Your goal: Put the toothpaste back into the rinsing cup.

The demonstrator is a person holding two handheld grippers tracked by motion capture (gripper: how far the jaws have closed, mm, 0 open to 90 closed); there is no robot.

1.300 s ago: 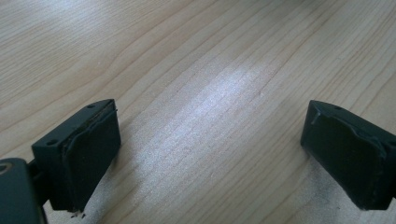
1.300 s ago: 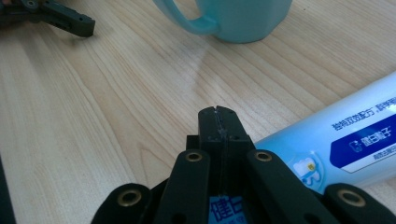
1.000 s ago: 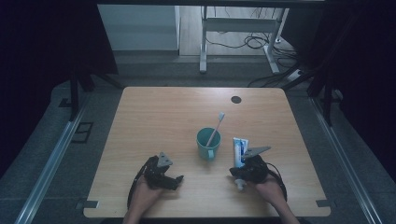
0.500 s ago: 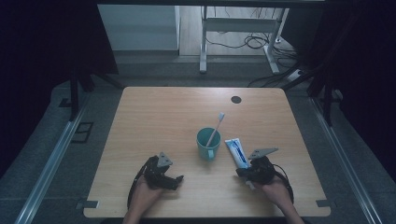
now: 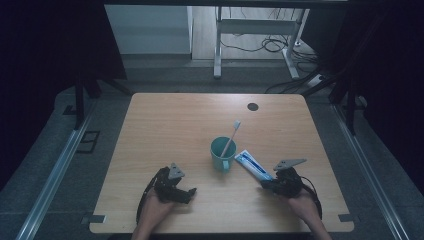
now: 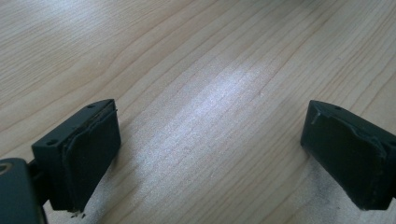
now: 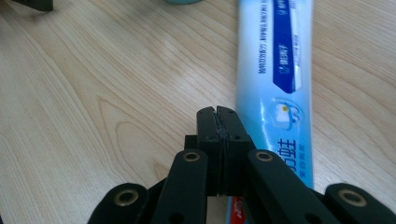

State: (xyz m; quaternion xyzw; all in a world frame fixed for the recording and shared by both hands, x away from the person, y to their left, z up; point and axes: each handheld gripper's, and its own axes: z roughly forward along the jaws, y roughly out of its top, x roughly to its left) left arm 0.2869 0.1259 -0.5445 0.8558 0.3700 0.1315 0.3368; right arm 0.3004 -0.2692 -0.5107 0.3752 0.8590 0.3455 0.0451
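Observation:
A teal cup (image 5: 221, 152) stands mid-table with a white toothbrush (image 5: 233, 131) leaning in it. A blue and white toothpaste tube (image 5: 252, 165) lies flat and slanted just right of the cup. My right gripper (image 5: 263, 184) rests on the table at the tube's near end. In the right gripper view its jaws (image 7: 217, 114) are shut with nothing between them, and the tube (image 7: 275, 79) lies alongside, partly under the gripper's body. My left gripper (image 5: 191, 191) sits near the front left. It (image 6: 210, 154) is open over bare wood.
A small black round disc (image 5: 252, 106) sits near the wooden table's (image 5: 165, 125) far right corner. Beyond the far edge are a metal desk frame (image 5: 218, 45) and cables (image 5: 272, 45) on the floor. Dark curtains close off both sides.
My right hand and gripper have drawn back to the right and toward the front edge. The toothpaste tube now lies flat beside the cup. The left gripper has stayed still.

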